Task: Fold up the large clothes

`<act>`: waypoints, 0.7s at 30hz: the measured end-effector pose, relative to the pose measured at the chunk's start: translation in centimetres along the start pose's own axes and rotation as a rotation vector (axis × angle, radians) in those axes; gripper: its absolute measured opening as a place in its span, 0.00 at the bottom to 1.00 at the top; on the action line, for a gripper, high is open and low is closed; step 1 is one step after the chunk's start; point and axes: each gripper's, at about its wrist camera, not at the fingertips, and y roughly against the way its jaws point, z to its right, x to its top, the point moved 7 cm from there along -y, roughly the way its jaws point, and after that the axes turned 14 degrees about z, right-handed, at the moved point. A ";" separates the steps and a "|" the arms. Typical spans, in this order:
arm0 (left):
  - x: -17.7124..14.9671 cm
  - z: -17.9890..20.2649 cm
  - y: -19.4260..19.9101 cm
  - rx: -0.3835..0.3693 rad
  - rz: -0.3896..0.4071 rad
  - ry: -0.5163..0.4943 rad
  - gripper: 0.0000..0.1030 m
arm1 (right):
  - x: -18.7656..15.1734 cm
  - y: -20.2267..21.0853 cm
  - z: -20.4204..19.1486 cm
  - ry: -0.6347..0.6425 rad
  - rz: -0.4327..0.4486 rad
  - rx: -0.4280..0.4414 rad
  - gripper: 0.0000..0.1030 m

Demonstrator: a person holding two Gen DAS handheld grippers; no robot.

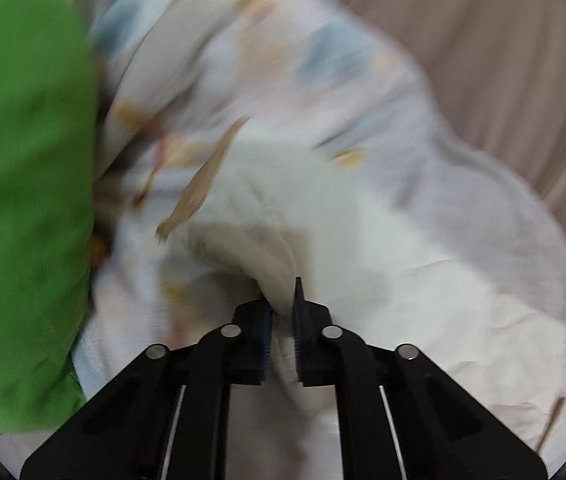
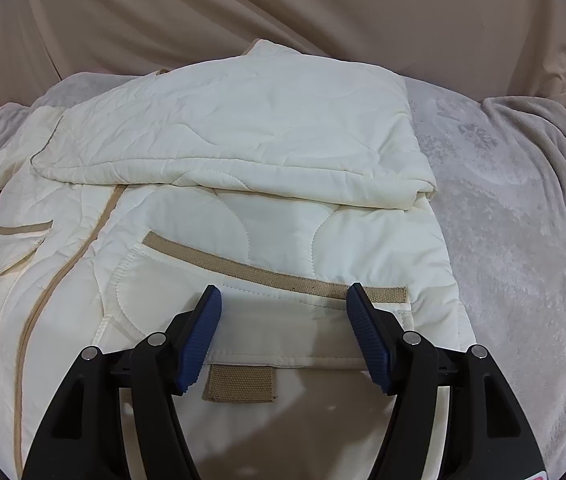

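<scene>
Left wrist view, blurred: left hand-held gripper (image 1: 282,312) clamped on a fold of the cream quilted jacket (image 1: 323,216), beside a green pillow (image 1: 23,200).

Right wrist view: right hand-held gripper (image 2: 285,320) wide open, empty, over the jacket's pocket (image 2: 311,336) on the bed (image 2: 515,220). Best to carry the held fold across evenly, keeping edges aligned.

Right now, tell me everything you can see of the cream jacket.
The jacket is cream, quilted and padded-looking, with tan trim: a zip strip down the front, bands on two pockets, a small tab near the hem. It lies front up on a grey blanket, one sleeve folded across the chest. The right gripper hovers open over the nearer pocket, not pinching. In the blurred left view, the left gripper is shut on a fold of cream cloth, seemingly the same jacket.
</scene>
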 end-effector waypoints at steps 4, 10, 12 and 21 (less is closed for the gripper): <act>1.8 10.0 7.2 -0.202 0.115 -0.112 0.05 | 0.0 0.0 0.0 0.004 0.001 -0.002 0.62; -4.1 29.8 22.3 -0.634 0.175 -0.337 0.05 | 0.0 0.0 0.0 0.003 0.002 -0.002 0.62; -8.8 35.4 25.2 -0.746 0.127 -0.406 0.05 | 0.0 0.0 0.1 0.002 0.003 -0.001 0.62; -34.7 45.5 25.1 -0.832 -0.309 -0.637 0.39 | 0.2 0.0 0.2 -0.015 0.006 0.011 0.63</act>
